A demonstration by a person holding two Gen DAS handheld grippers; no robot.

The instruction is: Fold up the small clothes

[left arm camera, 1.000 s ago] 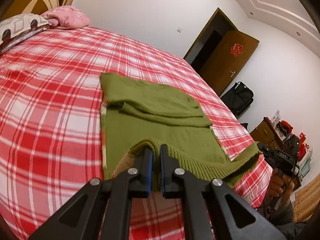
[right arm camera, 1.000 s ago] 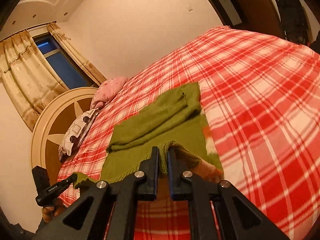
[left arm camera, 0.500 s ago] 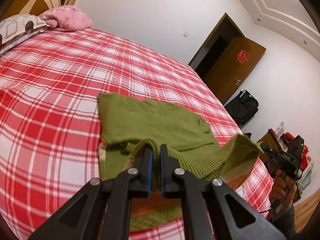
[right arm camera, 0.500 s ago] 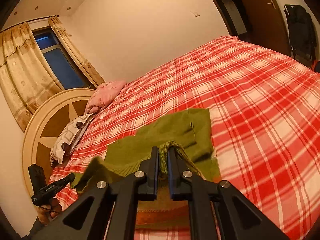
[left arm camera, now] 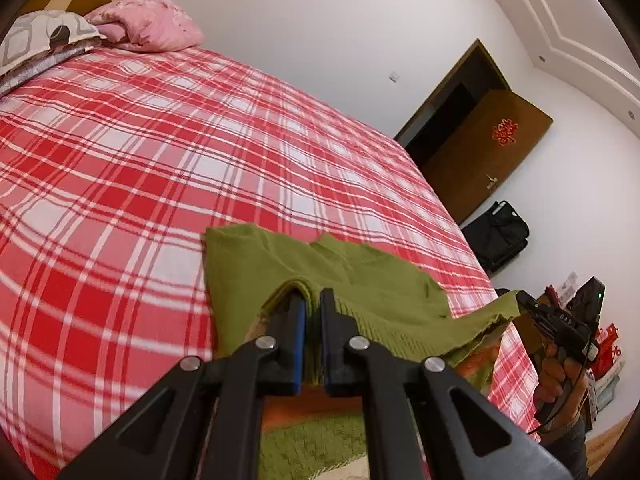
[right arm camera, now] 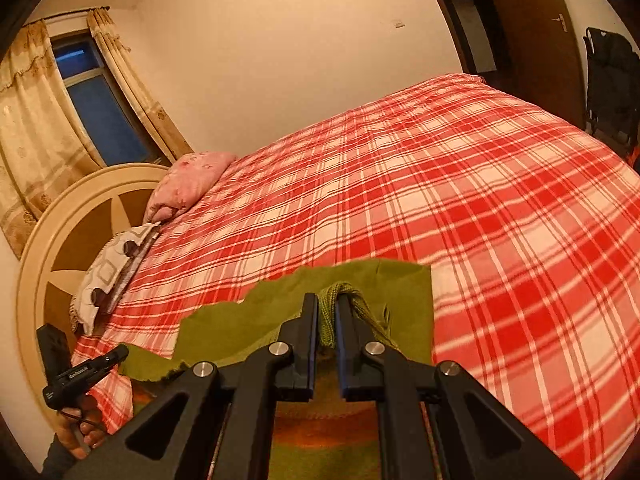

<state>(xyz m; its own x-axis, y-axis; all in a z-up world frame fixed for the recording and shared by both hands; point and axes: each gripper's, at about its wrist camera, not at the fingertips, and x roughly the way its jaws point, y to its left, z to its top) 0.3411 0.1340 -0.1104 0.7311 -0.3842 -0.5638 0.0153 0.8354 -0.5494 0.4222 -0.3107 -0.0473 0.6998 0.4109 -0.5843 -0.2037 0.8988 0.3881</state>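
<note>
A green knit sweater (left arm camera: 360, 280) lies partly folded on the red plaid bed (left arm camera: 160, 168). My left gripper (left arm camera: 313, 298) is shut on the sweater's ribbed hem at one corner. My right gripper (right arm camera: 327, 304) is shut on the hem at the other corner; it also shows at the right of the left wrist view (left arm camera: 520, 306). Both hold the hem lifted above the far part of the sweater (right arm camera: 392, 280). Orange and green stripes show on the underside below the grippers. The left gripper appears at the lower left of the right wrist view (right arm camera: 122, 354).
A pink pillow (left arm camera: 148, 30) and a patterned grey pillow (left arm camera: 36, 40) lie at the head of the bed by a round headboard (right arm camera: 60, 240). A brown door (left arm camera: 488, 160), a black bag (left arm camera: 496, 236) and cluttered furniture (left arm camera: 596, 344) stand beyond the bed.
Both grippers have carried the sweater's hem up and forward over the garment. Less of the flat sweater shows beyond the fingers, and the striped underside has come into view.
</note>
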